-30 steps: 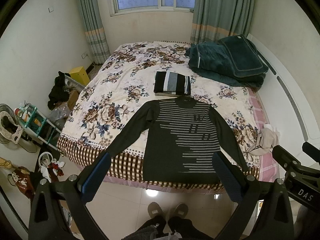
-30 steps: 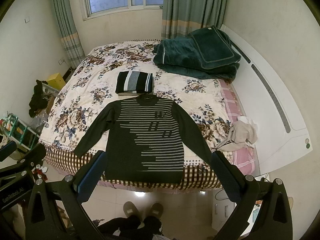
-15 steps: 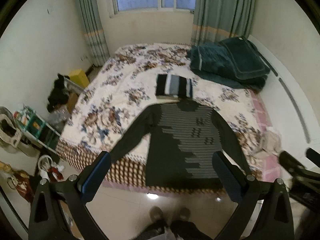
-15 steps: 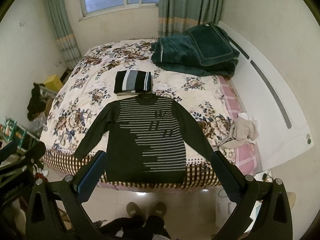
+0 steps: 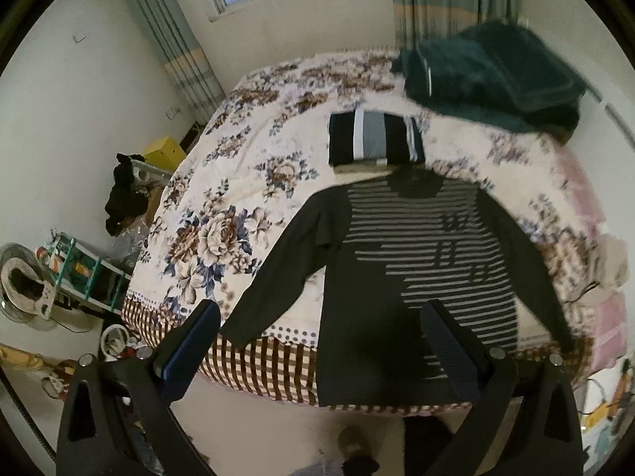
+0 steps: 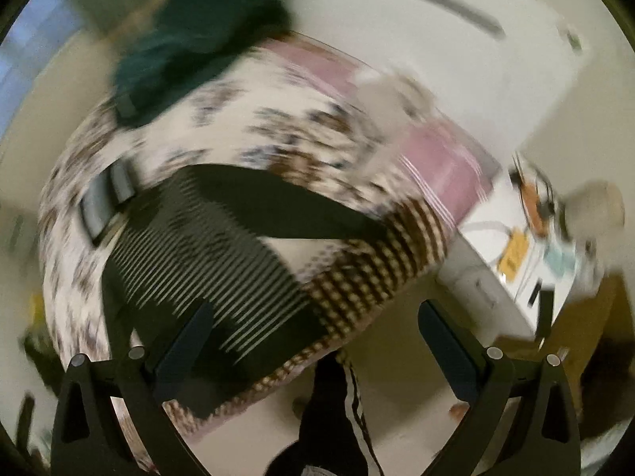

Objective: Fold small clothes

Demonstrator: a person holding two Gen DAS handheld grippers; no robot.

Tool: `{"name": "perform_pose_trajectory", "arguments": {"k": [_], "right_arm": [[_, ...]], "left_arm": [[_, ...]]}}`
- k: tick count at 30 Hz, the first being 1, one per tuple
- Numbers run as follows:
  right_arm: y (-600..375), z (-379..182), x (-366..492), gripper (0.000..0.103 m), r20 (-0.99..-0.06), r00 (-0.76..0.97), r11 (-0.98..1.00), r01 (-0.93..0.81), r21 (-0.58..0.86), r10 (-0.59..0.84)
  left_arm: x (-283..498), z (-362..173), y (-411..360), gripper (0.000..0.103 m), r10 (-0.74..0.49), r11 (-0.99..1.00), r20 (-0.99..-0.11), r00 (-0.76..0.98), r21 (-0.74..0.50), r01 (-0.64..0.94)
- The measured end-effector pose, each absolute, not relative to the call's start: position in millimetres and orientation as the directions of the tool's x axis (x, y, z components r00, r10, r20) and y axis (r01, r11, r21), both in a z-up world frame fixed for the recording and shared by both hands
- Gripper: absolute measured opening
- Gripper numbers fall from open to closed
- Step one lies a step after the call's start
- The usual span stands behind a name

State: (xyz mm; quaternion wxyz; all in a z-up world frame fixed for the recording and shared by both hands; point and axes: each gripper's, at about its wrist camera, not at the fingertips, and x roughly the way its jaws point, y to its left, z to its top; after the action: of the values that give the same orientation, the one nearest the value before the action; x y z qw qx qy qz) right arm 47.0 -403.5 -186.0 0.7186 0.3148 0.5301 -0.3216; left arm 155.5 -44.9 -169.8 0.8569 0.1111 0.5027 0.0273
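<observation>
A teal wire rack (image 5: 85,273) is seen on the floor at the left of the bed (image 5: 222,182), with small items held in it that are too small to be made out. A dark striped sweater (image 5: 405,277) is laid flat, front up, on the floral bedspread, its sleeves spread outward and its hem draped over the checked edge at the foot of the bed. A folded striped garment (image 5: 375,139) is placed just beyond the collar, and a heap of dark green blankets (image 5: 496,83) is piled further back to the right.

The left claw (image 5: 319,341) is held released, nothing between its fingers, above the foot of the bed; the sweater's lower part and left sleeve are framed between its fingers, apart from them.

The right wrist view is heavily blurred. The right claw (image 6: 315,341) is likewise spread apart and unloaded, tilted over the sweater (image 6: 222,254) near the hem, with no contact seen
</observation>
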Motion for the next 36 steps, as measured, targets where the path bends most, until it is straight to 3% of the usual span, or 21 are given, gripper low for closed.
{"name": "perform_pose_trajectory", "arguments": {"k": [7, 12, 18, 20, 25, 30, 33, 36], "right_arm": [[-542, -373, 65, 0.103, -0.995, 0.103, 0.481, 0.872, 0.091, 0.002], [-550, -494, 125, 0.103, -0.999, -0.026, 0.604, 0.797, 0.004, 0.041], [-552, -596, 192, 0.101, -0.994, -0.110, 0.695, 0.716, -0.061, 0.026], [-571, -607, 195, 0.092, -0.985, -0.158, 0.684, 0.710, -0.167, -0.076], [-655, -595, 149, 0.092, -0.912, -0.284, 0.460, 0.794, -0.397, -0.296], [-649, -576, 116, 0.093, -0.998, -0.042, 0.465, 0.883, -0.061, -0.050], [-586, -594, 146, 0.093, -0.998, -0.040, 0.659, 0.752, -0.003, 0.040], [-537, -628, 175, 0.093, -0.996, -0.093, 0.776, 0.628, -0.057, 0.003]], "left_arm": [[214, -256, -95, 0.103, 0.289, 0.930, -0.859, 0.423, 0.357, 0.090], [250, -333, -132, 0.103, 0.337, 0.908, -0.875, 0.347, 0.399, 0.125], [280, -412, -179, 0.103, 0.331, 0.892, -0.885, 0.327, 0.407, 0.199], [288, -433, -192, 0.103, 0.319, 0.891, -0.891, 0.321, 0.398, 0.220], [299, -478, -206, 0.103, 0.293, 0.901, -0.909, 0.296, 0.367, 0.233], [294, -510, -206, 0.103, 0.306, 0.903, -0.920, 0.244, 0.362, 0.233], [290, -520, -206, 0.103, 0.327, 0.892, -0.916, 0.232, 0.380, 0.243], [289, -523, -208, 0.103, 0.339, 0.884, -0.909, 0.245, 0.396, 0.248]]}}
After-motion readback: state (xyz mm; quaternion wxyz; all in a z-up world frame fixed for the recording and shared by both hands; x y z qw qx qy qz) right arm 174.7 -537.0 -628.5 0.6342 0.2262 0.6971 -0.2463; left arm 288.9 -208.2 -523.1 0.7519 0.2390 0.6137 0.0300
